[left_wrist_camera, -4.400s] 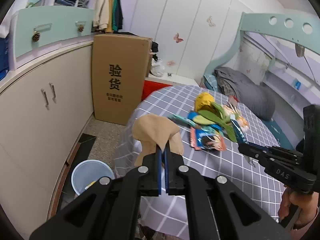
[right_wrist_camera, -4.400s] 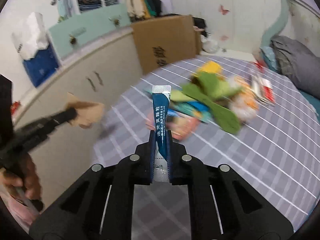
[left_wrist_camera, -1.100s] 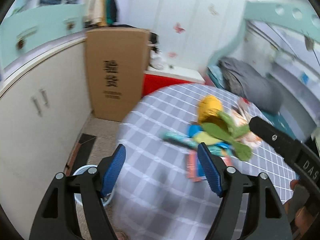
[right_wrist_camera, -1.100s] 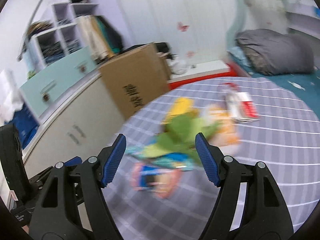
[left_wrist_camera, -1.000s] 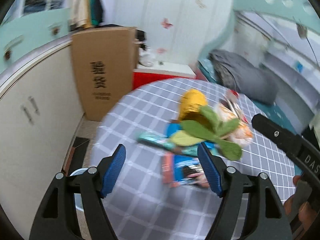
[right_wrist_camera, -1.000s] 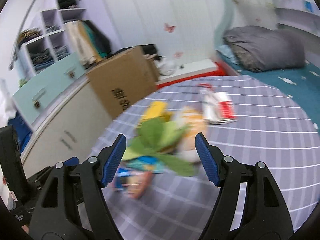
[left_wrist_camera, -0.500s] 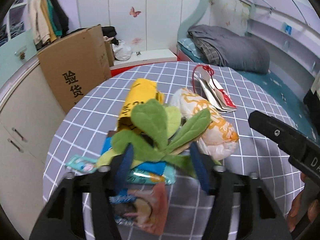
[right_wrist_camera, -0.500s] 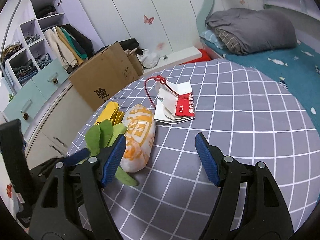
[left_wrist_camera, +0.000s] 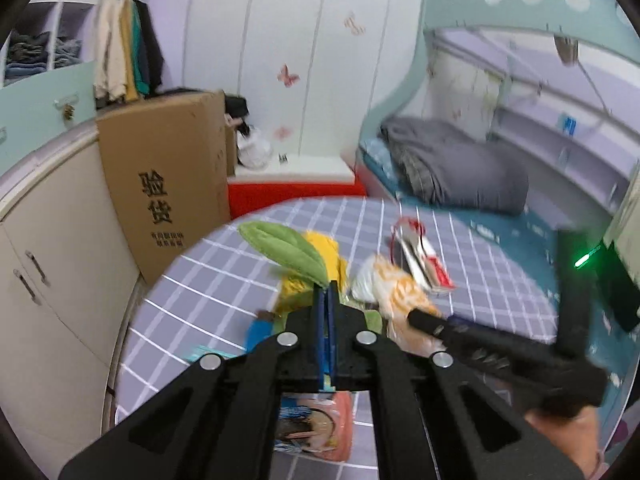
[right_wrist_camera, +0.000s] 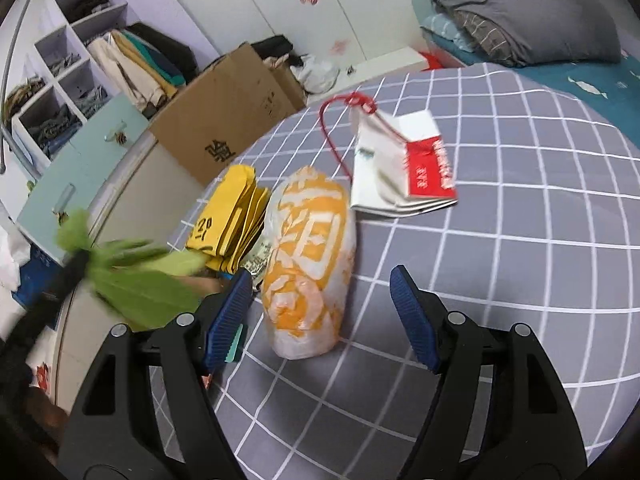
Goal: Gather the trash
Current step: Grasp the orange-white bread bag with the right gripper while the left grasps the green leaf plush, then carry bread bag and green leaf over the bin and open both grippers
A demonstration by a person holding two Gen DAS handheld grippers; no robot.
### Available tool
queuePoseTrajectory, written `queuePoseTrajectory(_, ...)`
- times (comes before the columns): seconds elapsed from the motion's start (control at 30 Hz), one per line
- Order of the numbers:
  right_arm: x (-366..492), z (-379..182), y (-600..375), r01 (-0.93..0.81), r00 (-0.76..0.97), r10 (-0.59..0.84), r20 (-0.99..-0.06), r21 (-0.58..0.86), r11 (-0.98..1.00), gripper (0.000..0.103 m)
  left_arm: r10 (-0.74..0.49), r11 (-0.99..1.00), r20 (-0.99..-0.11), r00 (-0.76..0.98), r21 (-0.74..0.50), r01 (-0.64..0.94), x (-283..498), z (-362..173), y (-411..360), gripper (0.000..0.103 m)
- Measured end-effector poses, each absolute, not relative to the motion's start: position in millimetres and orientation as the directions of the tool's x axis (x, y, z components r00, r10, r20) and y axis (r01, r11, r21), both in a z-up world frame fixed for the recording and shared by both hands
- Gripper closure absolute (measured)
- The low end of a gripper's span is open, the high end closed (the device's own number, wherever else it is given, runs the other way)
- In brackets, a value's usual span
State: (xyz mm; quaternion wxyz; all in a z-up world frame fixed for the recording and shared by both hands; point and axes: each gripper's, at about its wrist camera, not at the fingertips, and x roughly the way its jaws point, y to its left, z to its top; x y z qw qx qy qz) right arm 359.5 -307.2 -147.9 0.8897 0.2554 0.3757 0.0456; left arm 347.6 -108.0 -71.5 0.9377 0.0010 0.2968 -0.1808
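My left gripper [left_wrist_camera: 329, 292] is shut on a green leaf-shaped cloth piece [left_wrist_camera: 284, 252], which sticks up and left from its tips above the trash pile. In the right wrist view the same green piece [right_wrist_camera: 140, 284] hangs blurred at the left. My right gripper [right_wrist_camera: 320, 280] hovers low over the checked table [right_wrist_camera: 520, 240]. Its jaws are closing, and an orange-and-white plastic bag [right_wrist_camera: 308, 248] lies between them without touching the pads. A yellow folded bag [right_wrist_camera: 232, 216] lies just left of it. A white-and-red paper bag [right_wrist_camera: 404, 168] with a red cord lies behind.
A pink snack wrapper [left_wrist_camera: 316, 428] and a blue wrapper [left_wrist_camera: 260, 328] lie under my left gripper. A tall cardboard box [left_wrist_camera: 168, 184] and cream cabinets [left_wrist_camera: 60, 260] stand left of the table. A bed with a grey blanket [left_wrist_camera: 452, 168] is behind it.
My left gripper has shut on the green leaf piece and lifted it off the pile. My right gripper has come down and closer to the orange-and-white bag, its jaws slightly narrower.
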Motion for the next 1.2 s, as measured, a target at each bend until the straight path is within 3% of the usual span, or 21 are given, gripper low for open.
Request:
queuePoseTrajectory(0.03, 361.4, -150.1, -305.5, 0.106, 0.706, 0.285, -0.648, 0.495, 0.863, 0.043, -0.346, 0.934, -0.541, 0.766, -0.117, 0.339, 344.9, -65.1, -101.9, 0.101)
queuePoseTrajectory(0.07, 364.0, -151.1, -303.9, 0.106, 0.7, 0.289, -0.654, 0.494, 0.863, 0.068, -0.347, 0.934, -0.529, 0.775, -0.122, 0.335, 341.3, -60.2, -97.0, 0.101)
queuePoseTrajectory(0.4, 329.8, -106.2, -276.6, 0.06, 0.795, 0.227, -0.562, 0.446, 0.893, 0.073, -0.322, 0.947, -0.472, 0.821, -0.156, 0.282, 315.6, -40.9, -40.9, 0.101)
queuePoseTrajectory(0.7, 320.5, -62.2, -168.3, -0.149, 0.785, 0.372, -0.496, 0.432, 0.89, 0.073, -0.259, 0.961, -0.467, 0.845, -0.209, 0.18, 300.4, -45.9, 40.8, 0.101)
queuePoseTrajectory(0.9, 332.6, -73.1, -66.6, -0.282, 0.699, 0.482, -0.528, 0.416, 0.864, 0.073, -0.174, 0.968, -0.505, 0.845, -0.244, 0.054, 293.5, -69.8, 122.3, 0.101)
queuePoseTrajectory(1.2, 355.2, -146.0, 76.3, -0.387, 0.527, 0.537, -0.659, 0.376, 0.842, 0.073, -0.067, 0.95, -0.639, 0.766, -0.275, -0.146, 297.4, -146.1, 239.0, 0.101)
